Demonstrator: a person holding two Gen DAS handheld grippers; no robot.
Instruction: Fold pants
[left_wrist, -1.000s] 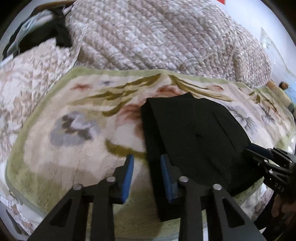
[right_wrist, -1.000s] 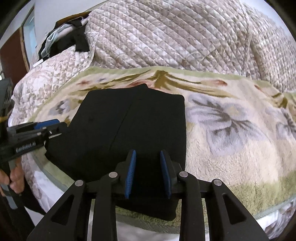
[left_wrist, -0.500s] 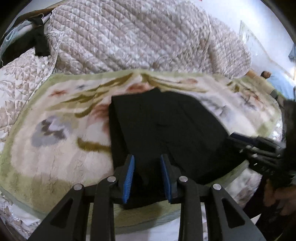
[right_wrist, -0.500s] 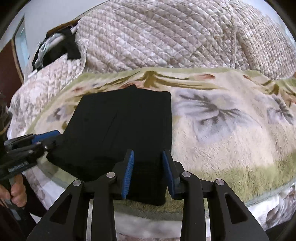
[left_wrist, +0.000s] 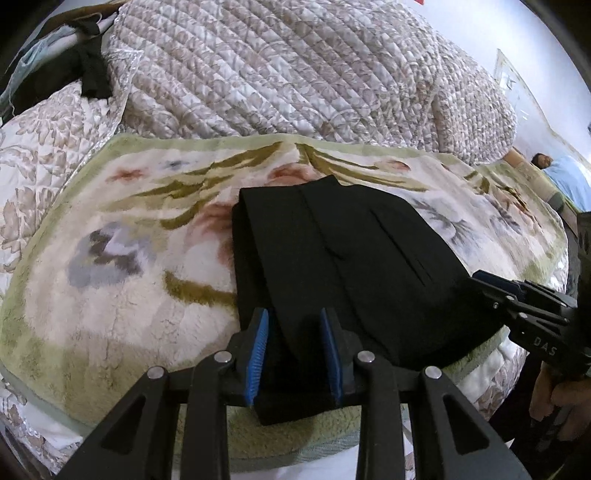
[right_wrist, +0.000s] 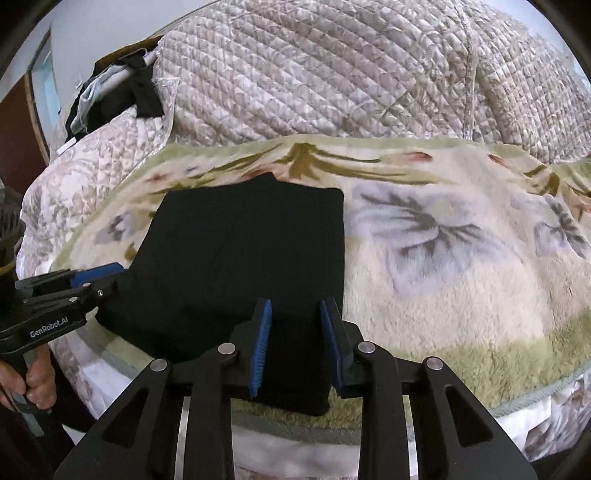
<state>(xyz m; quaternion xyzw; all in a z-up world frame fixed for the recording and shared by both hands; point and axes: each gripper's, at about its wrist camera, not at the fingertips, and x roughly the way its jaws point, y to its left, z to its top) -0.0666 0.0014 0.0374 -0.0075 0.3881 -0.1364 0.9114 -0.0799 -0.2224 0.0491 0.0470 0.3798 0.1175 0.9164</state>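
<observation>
The black pants (left_wrist: 343, 266) lie folded into a compact rectangle on a floral fleece blanket (left_wrist: 122, 295). My left gripper (left_wrist: 295, 350) is open, its blue pads on either side of the near left corner of the pants. My right gripper (right_wrist: 295, 343) is open over the near right corner of the pants (right_wrist: 243, 258). Neither grips the cloth. The right gripper also shows at the right of the left wrist view (left_wrist: 524, 306). The left gripper shows at the left of the right wrist view (right_wrist: 70, 291).
A quilted beige bedspread (left_wrist: 280, 74) is heaped behind the blanket. Dark clothes (right_wrist: 122, 96) lie at the far left. The bed's near edge (right_wrist: 369, 443) drops just below the pants. A person in blue (left_wrist: 565, 177) lies at the far right.
Both grippers have stayed open. The left gripper moved right from the blanket onto the pants' near left corner. The right gripper stayed at the near right corner.
</observation>
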